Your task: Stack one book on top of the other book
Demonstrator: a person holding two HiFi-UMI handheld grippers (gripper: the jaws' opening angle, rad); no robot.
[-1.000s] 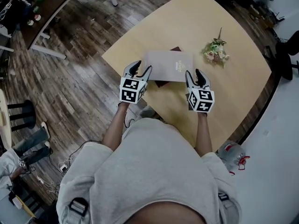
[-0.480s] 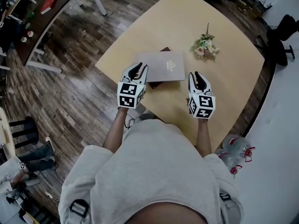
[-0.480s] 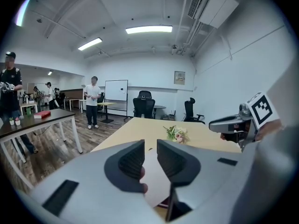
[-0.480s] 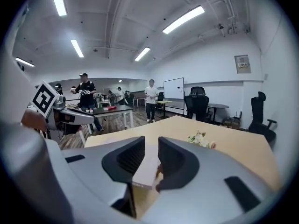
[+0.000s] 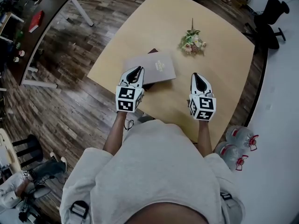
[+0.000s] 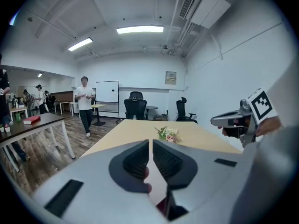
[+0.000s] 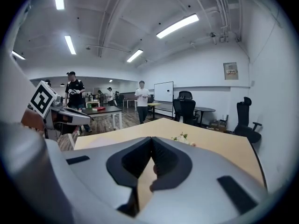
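Observation:
A grey-brown book lies flat on a dark maroon book, which only peeks out at the far edge and the near side, on the pale wooden table. My left gripper hangs over the top book's near left corner, shut, its jaws having just closed on nothing. My right gripper is apart from the books, to their right over bare table, also just closed and empty. In the left gripper view the left gripper shows only a slit between its pads. The right gripper shows its pads together.
A small bunch of flowers lies on the table beyond the books. Water bottles stand on the floor at the right. A dark desk and an office chair stand further off. People stand in the room behind.
Both grippers have drawn back from the sides of the stacked books towards me and risen, and their jaws have gone from open to shut. The books have stayed in place.

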